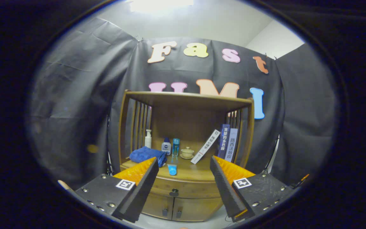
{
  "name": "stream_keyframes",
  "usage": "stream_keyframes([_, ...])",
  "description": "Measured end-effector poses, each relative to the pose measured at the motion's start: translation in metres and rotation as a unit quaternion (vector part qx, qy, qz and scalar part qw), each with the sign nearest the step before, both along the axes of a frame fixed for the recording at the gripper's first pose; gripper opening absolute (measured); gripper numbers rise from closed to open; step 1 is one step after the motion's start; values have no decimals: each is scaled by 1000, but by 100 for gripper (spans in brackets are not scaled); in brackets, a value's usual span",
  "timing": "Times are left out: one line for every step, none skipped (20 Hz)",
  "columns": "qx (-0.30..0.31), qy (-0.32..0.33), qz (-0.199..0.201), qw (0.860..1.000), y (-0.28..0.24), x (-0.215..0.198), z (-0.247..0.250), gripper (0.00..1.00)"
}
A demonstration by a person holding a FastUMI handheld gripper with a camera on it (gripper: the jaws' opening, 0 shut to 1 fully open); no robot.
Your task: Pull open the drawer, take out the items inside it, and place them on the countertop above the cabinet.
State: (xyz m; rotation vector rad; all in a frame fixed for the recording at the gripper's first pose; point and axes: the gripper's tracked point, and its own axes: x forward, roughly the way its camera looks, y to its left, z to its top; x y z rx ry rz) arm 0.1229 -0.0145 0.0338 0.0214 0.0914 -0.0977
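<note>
Gripper (183,163) fingers spread wide apart, holding nothing, hanging in front of a wooden cabinet (186,127) and well short of it. Drawer (183,187) sits closed under the countertop (189,171), dark knob (174,192) at its front centre, seen between the 2 fingers. Below the drawer, 2 small doors (173,208), both closed. Drawer contents hidden.

On the countertop: blue towel (147,155) at the left edge, just behind the left fingertip. Blue tube (172,169) lying near the front edge, centre-left. Behind it a small blue-and-white bottle (166,147) and a clear blue bottle (176,147), side by side. White pump bottle (148,139) at the back left corner. Lidded cup on a saucer (187,153) near the centre. 3 books (224,141) at the right side: 2 upright against the slatted side, 1 white one leaning on them.
</note>
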Motion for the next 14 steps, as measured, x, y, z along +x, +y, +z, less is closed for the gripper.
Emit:
stream_keyframes([3,-3,3,1000,0,-11,5,97])
stream_keyframes([9,-5,6,1000,0,-22,8,97])
stream_keyframes([15,-5,7,1000,-1,-32,11,97])
stream_keyframes([19,-6,6,1000,-3,-40,12,97])
stream_keyframes([20,-6,3,1000,-7,-49,13,97])
stream_keyframes([18,-11,-1,1000,-12,-55,15,97])
stream_keyframes([14,-16,-5,1000,-17,-61,18,97])
stream_keyframes([12,-20,-11,1000,-22,-65,18,97])
stream_keyframes([11,-25,-15,1000,-26,-69,20,97])
stream_keyframes([10,-28,-18,999,-29,-71,21,97])
stream_keyframes([10,-30,-19,999,-31,-73,20,97])
stream_keyframes([11,-30,-20,999,-32,-74,19,97])
stream_keyframes([11,-28,-19,999,-33,-73,17,97])
stream_keyframes([12,-27,-20,999,-34,-74,15,97])
